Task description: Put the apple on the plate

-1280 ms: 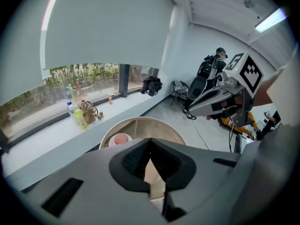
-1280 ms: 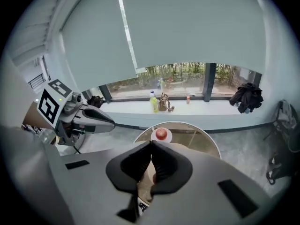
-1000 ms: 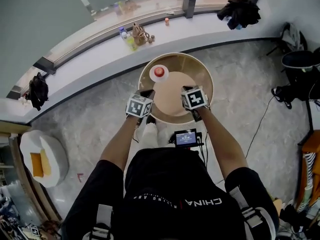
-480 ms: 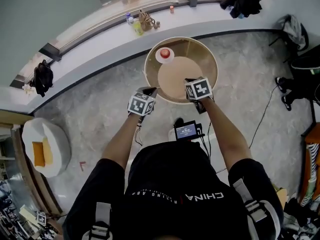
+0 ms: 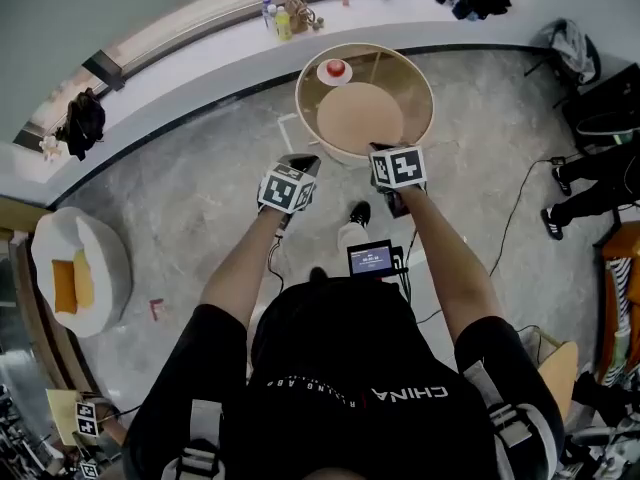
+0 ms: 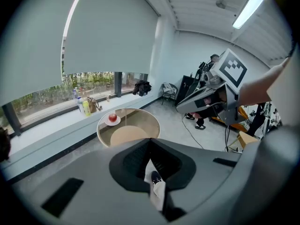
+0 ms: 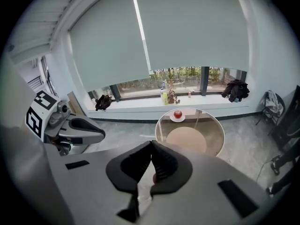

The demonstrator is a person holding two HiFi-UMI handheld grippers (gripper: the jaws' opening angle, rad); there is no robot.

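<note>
One apple [image 5: 336,68] in every view; ceiling light [image 6: 251,6] only in left gripper view.

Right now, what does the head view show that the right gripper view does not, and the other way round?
Only the head view: the person's black shirt and the small screen. Only the right gripper view: the trees outside the window, and the jaws of the right gripper, which stand together. Both: the apple on its plate on the round table, and the left gripper.
</note>
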